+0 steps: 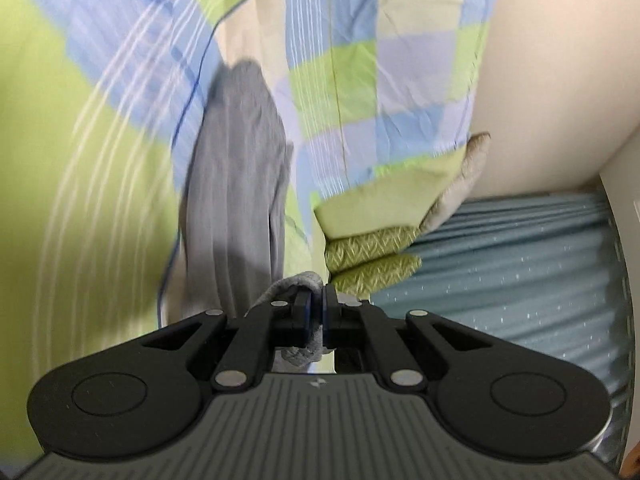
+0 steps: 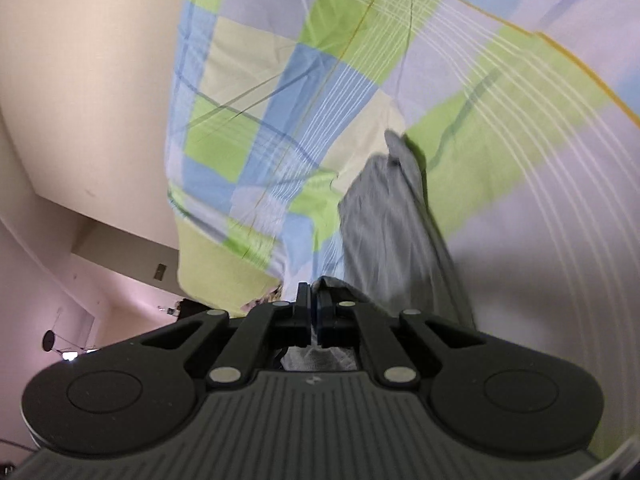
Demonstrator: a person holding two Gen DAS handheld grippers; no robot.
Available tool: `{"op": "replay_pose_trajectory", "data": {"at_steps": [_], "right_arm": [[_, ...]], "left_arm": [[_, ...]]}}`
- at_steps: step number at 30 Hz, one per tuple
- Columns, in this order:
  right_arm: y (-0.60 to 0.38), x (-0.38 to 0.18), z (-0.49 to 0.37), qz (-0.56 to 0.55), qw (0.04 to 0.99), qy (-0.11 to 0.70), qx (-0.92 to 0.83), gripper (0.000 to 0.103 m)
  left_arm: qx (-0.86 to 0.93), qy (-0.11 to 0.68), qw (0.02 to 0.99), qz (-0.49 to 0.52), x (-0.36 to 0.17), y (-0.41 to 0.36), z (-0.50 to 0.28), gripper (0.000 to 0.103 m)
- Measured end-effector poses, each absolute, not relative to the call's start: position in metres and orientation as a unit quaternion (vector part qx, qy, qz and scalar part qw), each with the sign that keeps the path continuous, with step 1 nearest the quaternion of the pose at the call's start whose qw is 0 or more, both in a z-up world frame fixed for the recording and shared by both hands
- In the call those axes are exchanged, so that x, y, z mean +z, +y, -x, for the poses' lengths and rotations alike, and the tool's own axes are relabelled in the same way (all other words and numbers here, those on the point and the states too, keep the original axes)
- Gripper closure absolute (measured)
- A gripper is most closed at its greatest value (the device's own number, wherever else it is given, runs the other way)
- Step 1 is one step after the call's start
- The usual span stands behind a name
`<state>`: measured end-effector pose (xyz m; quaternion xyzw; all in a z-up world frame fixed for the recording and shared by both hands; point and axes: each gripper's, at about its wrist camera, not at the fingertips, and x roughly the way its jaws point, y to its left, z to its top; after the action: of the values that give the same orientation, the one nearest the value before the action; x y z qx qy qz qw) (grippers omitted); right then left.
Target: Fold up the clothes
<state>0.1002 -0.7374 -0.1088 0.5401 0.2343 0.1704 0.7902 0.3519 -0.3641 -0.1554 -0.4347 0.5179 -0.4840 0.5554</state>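
In the left wrist view, the left gripper (image 1: 317,300) sits low in the middle with its jaws pressed together on a knitted edge of the grey garment (image 1: 236,184), some of which bunches out behind the pads. The rest of the grey cloth stretches away from the jaws, up and to the left, blurred and ribbed with long folds, over the checked bedsheet (image 1: 72,184) of green, blue and cream squares. Just right of the jaws, a pillow in the same check (image 1: 372,92) stands in the way, with two green patterned cushions (image 1: 372,258) stacked touching each other at its near end and a beige one (image 1: 460,184) tucked against its right edge. Farther right, a pale wall (image 1: 560,80) rises above a pleated blue-grey curtain (image 1: 520,264).

In the right wrist view, the right gripper (image 2: 314,300) is likewise closed tight on the grey garment (image 2: 392,232); a fold of it shows between the pads and a paler piece lies under the jaws. The cloth runs up and to the right from the fingers, narrowing to a point over the bedsheet (image 2: 540,184). Left of it the checked pillow (image 2: 260,120) fills the middle, its plain green end (image 2: 216,264) near the gripper. Beyond it stand a cream wall (image 2: 80,100) and, low on the left, a dim room corner with a small round dark thing (image 2: 49,340) too small to tell.
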Motion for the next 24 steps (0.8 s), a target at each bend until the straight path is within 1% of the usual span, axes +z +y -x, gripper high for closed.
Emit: {"op": "replay_pose_trajectory", "data": {"at_steps": [3,5,6,7,8,10,12,15,17,19,20,22,23,24], "right_arm": [[-0.745,-0.11,-0.147,-0.534,0.797,0.24,0.149,0.101],[-0.747,-0.114,-0.169,-0.523,0.804,0.252,0.129,0.099],[-0.748,-0.119,-0.18,-0.52,0.805,0.261,0.118,0.098],[-0.748,-0.121,-0.184,-0.517,0.806,0.266,0.111,0.097],[-0.749,-0.124,-0.189,-0.516,0.806,0.27,0.104,0.094],[-0.754,-0.13,-0.193,-0.53,0.802,0.257,0.098,0.076],[-0.763,-0.134,-0.189,-0.562,0.793,0.213,0.101,0.072],[-0.771,-0.139,-0.185,-0.596,0.777,0.173,0.104,0.063],[-0.772,-0.136,-0.181,-0.59,0.785,0.165,0.098,0.063],[-0.767,-0.127,-0.175,-0.55,0.813,0.169,0.096,0.063],[-0.758,-0.112,-0.168,-0.478,0.854,0.18,0.098,0.062],[-0.733,-0.09,-0.158,-0.327,0.917,0.205,0.102,0.059],[-0.72,-0.08,-0.153,-0.254,0.937,0.216,0.105,0.059],[-0.71,-0.077,-0.149,-0.208,0.946,0.221,0.11,0.059]], "left_arm": [[-0.457,0.522,0.564,0.448,-0.167,-0.365,-0.376,0.102],[-0.439,0.529,0.571,0.448,-0.175,-0.365,-0.39,0.096],[-0.43,0.533,0.574,0.449,-0.179,-0.364,-0.396,0.084],[-0.431,0.533,0.574,0.448,-0.181,-0.365,-0.401,0.076],[-0.437,0.529,0.567,0.457,-0.181,-0.366,-0.406,0.071],[-0.442,0.516,0.564,0.47,-0.179,-0.364,-0.412,0.055],[-0.44,0.491,0.561,0.5,-0.176,-0.36,-0.417,0.051],[-0.438,0.474,0.572,0.507,-0.173,-0.357,-0.422,0.051],[-0.447,0.465,0.589,0.486,-0.166,-0.357,-0.422,0.051],[-0.488,0.445,0.648,0.379,-0.14,-0.361,-0.414,0.051],[-0.506,0.431,0.675,0.32,-0.127,-0.364,-0.41,0.051],[-0.539,0.402,0.717,0.186,-0.104,-0.378,-0.399,0.052],[-0.55,0.384,0.732,0.117,-0.093,-0.385,-0.394,0.053],[-0.557,0.372,0.739,0.075,-0.087,-0.39,-0.389,0.053]]}}
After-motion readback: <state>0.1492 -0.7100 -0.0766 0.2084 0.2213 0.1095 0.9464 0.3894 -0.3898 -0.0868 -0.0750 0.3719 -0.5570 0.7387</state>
